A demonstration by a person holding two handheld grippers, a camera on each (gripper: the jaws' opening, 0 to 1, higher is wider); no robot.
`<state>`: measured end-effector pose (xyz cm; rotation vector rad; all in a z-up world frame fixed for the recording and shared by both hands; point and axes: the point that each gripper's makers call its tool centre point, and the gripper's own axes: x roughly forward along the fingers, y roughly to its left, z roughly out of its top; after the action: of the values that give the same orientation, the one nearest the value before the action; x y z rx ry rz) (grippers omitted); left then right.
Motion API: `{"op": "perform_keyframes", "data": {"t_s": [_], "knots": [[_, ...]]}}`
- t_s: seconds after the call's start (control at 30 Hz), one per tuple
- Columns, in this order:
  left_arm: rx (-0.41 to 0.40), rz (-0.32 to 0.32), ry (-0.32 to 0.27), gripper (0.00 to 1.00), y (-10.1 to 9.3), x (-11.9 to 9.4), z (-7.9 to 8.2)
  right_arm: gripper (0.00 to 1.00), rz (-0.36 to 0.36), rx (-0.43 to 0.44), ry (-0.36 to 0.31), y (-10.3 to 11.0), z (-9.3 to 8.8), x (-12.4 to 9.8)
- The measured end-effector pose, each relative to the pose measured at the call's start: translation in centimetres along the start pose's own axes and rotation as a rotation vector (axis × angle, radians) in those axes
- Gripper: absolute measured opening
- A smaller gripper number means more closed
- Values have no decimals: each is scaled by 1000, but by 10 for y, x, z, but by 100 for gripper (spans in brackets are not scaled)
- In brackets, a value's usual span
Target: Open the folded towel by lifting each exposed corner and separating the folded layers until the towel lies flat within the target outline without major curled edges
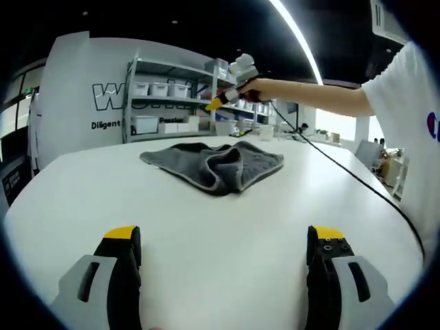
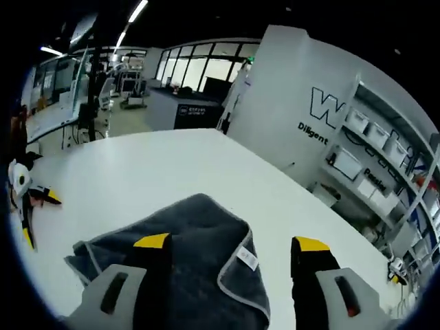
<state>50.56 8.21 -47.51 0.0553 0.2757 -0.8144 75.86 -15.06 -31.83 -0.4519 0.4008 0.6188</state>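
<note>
Rumpled dark grey towel (image 1: 216, 165) with pale edging lies partly folded mid-way across the white round table (image 1: 82, 199); left gripper (image 1: 227, 258) hovers low, short of the towel, jaws wide, holding nothing; right gripper (image 2: 234, 258) hangs above the towel, jaws spread, empty; bare tabletop surrounds the towel.

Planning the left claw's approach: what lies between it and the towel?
Bare white table. In the left gripper view nothing lies between the left claw and the grey towel.

Right gripper (image 2: 230, 247), jaws apart, above grey towel (image 2: 185, 240).
</note>
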Motion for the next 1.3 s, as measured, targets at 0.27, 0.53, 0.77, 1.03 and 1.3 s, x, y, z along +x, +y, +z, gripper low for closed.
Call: {"op": "perform_keyframes", "data": {"t_s": [0.27,0.53,0.77,1.03,1.3], "knots": [[8,10,5,99,1,0,0,77,24,81,-87,47,-6,-89],[12,20,7,99,2,0,0,88,66,201,-159,107,-54,-160],[32,29,12,99,0,0,-1,92,72,272,-170,154,-99,-203],[39,32,11,99,-1,0,-1,99,7,265,-112,188,-155,-222],[42,35,9,99,-1,-1,-1,99,9,263,-78,211,-179,-231]]}}
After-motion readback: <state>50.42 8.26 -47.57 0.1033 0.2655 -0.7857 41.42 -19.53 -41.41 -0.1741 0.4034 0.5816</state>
